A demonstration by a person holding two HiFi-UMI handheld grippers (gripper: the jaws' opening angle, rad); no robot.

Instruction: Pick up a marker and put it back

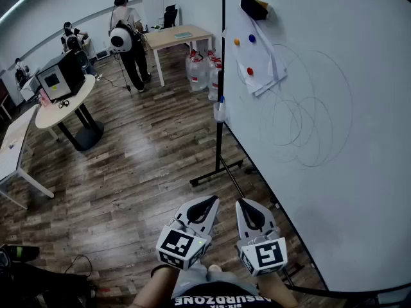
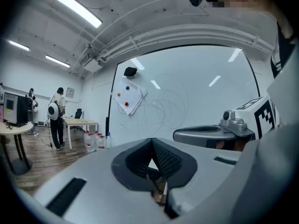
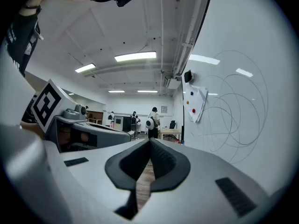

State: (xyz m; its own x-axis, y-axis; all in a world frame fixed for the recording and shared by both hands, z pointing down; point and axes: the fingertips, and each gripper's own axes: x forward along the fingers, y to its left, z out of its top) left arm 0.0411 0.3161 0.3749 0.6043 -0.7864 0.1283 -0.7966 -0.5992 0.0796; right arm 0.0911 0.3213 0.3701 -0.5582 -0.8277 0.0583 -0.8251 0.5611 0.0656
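The left claw [image 1: 209, 204] and the right claw [image 1: 246, 205] hang side by side low in front of the person, each pressed together with nothing between its jaws. Beside them to the right stands the whiteboard [image 1: 334, 172], scrawled with looping circles. Sheets of paper [image 1: 263, 69] are pinned near its upper left corner, under a black eraser [image 1: 253, 6]. The blue-capped marker [image 1: 221, 101] stands in a clear holder [image 1: 220, 114] on the whiteboard's left edge.

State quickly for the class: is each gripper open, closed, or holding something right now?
Left gripper: closed, nothing between its jaws.
Right gripper: closed, nothing between its jaws.
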